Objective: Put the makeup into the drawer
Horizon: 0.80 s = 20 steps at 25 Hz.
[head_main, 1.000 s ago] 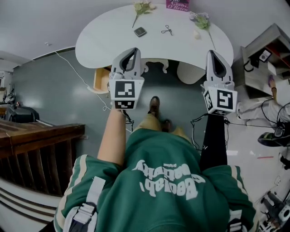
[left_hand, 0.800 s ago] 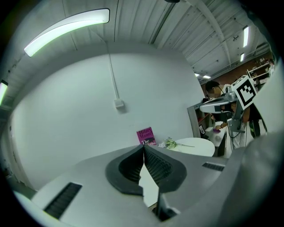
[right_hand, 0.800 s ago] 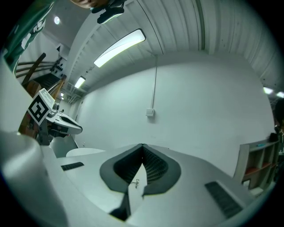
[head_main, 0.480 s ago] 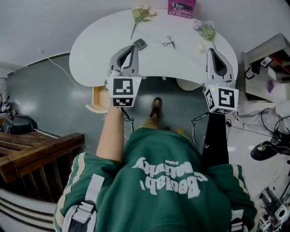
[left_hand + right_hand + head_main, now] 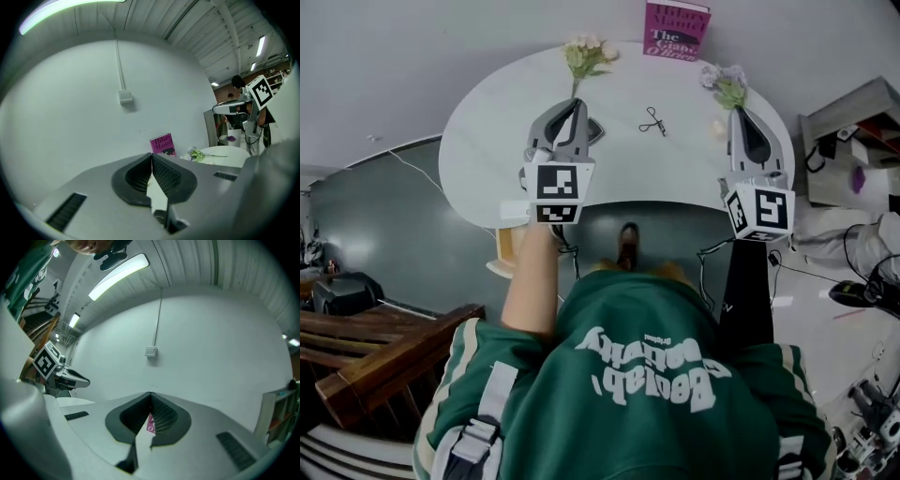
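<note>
While my left gripper (image 5: pixel 578 105) and right gripper (image 5: pixel 741 112) hover with jaws fully closed and empty, the dark compact (image 5: pixel 595 129) lies on the counter (image 5: pixel 487 131) just right of the left tip, nearest my left hand. The eyelash curler (image 5: pixel 653 121) lies farther, between both grippers.

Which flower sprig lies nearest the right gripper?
The lilac-flowered sprig, just beyond the right gripper; the cream-flowered sprig lies by the left gripper.

Text check, head view. On the cover of the pink book (image 5: pixel 676 30), standing at the far edge of the counter (image 5: pixel 487 141), I read "Hilary Mantel", then "The Giant O'Brien". White lettering on the person's green sweatshirt (image 5: pixel 647 375) shows upside down; I cannot read it.
</note>
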Available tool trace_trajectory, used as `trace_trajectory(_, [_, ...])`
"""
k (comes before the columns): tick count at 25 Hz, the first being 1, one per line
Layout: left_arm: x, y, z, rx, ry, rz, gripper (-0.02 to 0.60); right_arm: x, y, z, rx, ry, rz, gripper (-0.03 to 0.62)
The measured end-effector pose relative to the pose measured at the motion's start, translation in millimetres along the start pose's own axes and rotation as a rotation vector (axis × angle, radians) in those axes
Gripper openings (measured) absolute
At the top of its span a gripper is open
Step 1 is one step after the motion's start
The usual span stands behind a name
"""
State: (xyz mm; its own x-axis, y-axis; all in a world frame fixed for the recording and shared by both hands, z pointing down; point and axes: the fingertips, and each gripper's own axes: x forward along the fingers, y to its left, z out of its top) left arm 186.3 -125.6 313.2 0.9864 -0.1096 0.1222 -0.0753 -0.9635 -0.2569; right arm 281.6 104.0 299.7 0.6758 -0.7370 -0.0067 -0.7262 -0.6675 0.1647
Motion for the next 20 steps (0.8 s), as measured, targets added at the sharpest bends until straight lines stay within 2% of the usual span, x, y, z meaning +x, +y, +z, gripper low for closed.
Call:
trace_trajectory(4, [21.8, 6.1, 1.2, 0.003, -0.013, -0.033, 0.017, 13.4, -8.1, 2.0, 0.013, -0.007, -0.041, 0.009])
trace_trajectory(8, [36.8, 12.5, 3.6, -0.033, -0.031, -0.060, 0.017, 22.0, -8.3, 0.0, 0.008, 0.001, -0.059, 0.009])
trace_trajectory(20, [60.7, 13.3, -5.9, -0.059, -0.022, -0.088, 0.017, 48.7, -11.4, -4.9, -0.017, 0.026, -0.060, 0.009])
